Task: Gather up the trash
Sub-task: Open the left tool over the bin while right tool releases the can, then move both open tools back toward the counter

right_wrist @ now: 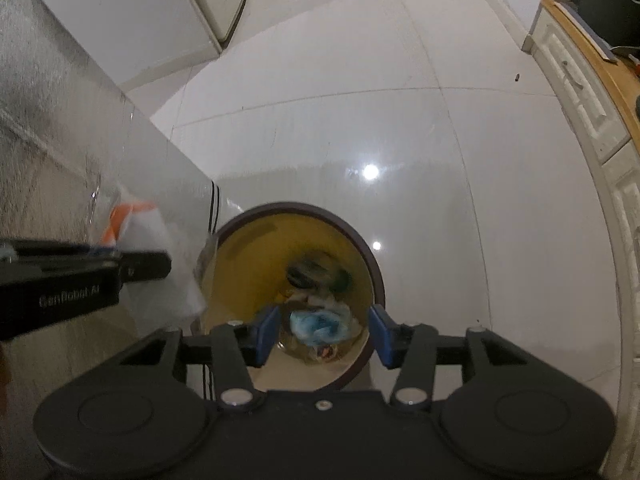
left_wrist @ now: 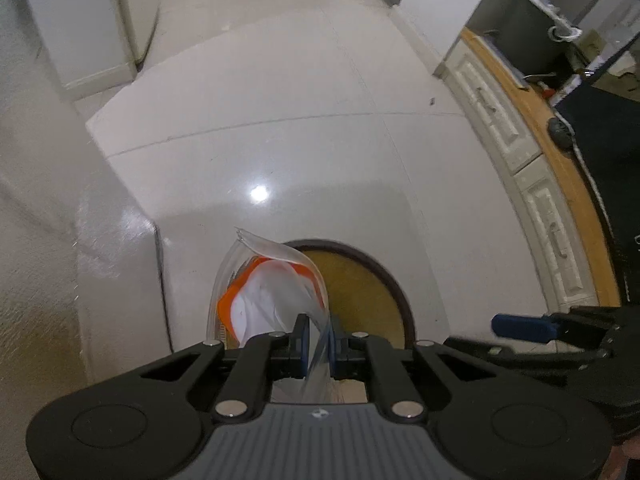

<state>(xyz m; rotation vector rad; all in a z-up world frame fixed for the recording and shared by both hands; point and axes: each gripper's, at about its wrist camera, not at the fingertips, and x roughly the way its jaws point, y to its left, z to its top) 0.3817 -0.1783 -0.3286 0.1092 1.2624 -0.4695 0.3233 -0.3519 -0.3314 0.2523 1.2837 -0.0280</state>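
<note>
My left gripper (left_wrist: 317,334) is shut on a clear plastic bag (left_wrist: 276,292) with orange and white packaging inside; the bag stands up in front of the fingers. Just behind it is a round bin (left_wrist: 372,280) with a yellow inside and a dark rim. In the right wrist view my right gripper (right_wrist: 324,326) hangs open over the bin (right_wrist: 248,264). A crumpled pale blue piece of trash (right_wrist: 320,326) lies down inside on other rubbish, clear of the pads. The left gripper's black finger (right_wrist: 144,266) and the bag (right_wrist: 132,220) show at the left.
The bin stands on a glossy white tile floor (left_wrist: 280,120) against a textured wall (left_wrist: 36,240) on the left. White drawers under a wooden counter (left_wrist: 500,120) curve along the right. A white appliance (left_wrist: 132,20) stands at the far left. A dark speck (left_wrist: 432,101) lies on the floor.
</note>
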